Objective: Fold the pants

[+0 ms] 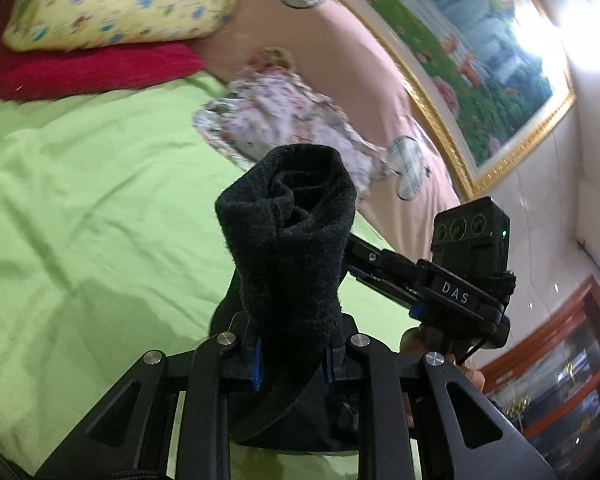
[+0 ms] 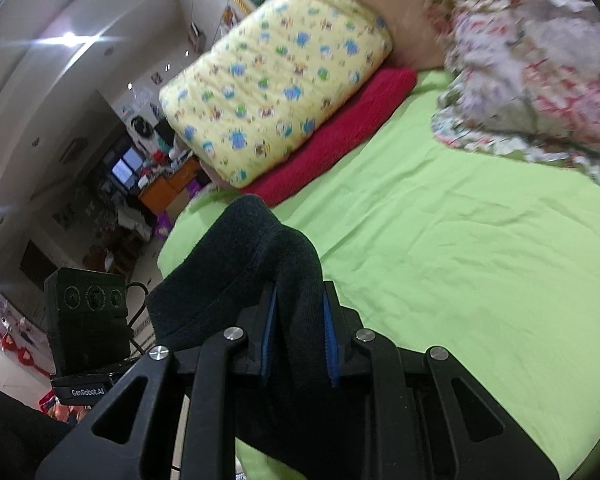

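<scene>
Left wrist view: black pants are pinched in the left gripper, held above a green sheet.
The fuzzy, bunched cloth is clamped between nearly closed blue pads and rises toward 12 o'clock. In the right wrist view, the right gripper is likewise closed on the pants, tilted downward. A yellow pillow is seen at 11 o'clock.

I am seeing my right gripper pinching a bunched fold of the black pants between its blue pads, the cloth standing up above the green sheet. The left gripper is showing at lower left. A yellow pillow is lying on a red towel; floral cloth is sitting at upper right.
</scene>
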`<state>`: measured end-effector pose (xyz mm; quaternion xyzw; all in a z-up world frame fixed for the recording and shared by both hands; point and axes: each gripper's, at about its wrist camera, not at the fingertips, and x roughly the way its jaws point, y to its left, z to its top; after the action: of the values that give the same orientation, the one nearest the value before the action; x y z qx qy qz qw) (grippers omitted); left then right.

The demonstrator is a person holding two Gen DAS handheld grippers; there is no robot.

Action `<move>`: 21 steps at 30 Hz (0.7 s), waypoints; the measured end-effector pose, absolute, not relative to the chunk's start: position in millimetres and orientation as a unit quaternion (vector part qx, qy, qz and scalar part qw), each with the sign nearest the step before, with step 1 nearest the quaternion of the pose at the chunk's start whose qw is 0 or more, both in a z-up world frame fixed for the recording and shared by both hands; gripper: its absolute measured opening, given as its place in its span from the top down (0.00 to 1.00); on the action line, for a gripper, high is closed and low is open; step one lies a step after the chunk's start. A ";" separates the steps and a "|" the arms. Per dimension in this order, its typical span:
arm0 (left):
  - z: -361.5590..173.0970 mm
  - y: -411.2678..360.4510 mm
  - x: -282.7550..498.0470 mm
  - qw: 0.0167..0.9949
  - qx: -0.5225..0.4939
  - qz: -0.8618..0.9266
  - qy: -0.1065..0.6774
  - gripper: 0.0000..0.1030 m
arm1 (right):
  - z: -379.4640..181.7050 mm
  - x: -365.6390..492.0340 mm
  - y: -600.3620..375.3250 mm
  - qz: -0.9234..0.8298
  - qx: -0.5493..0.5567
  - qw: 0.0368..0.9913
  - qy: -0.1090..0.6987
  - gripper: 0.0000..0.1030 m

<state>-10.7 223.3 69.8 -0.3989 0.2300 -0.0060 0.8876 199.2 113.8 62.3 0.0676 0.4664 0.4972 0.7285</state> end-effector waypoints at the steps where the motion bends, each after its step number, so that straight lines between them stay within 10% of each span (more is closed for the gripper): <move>1: 74.7 214.4 -8.8 0.890 -0.393 -0.016 0.230 0.81 | 65.0 196.9 104.2 0.495 0.076 0.733 0.461 0.79; 21: 97.3 70.1 39.8 0.899 -0.304 -0.121 0.290 0.81 | 68.5 161.8 -55.5 0.424 0.187 0.785 0.410 0.79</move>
<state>39.8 70.1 97.3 -0.3036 0.2903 -0.1205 0.8994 161.8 -55.5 68.5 0.1872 0.4100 0.4241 0.7855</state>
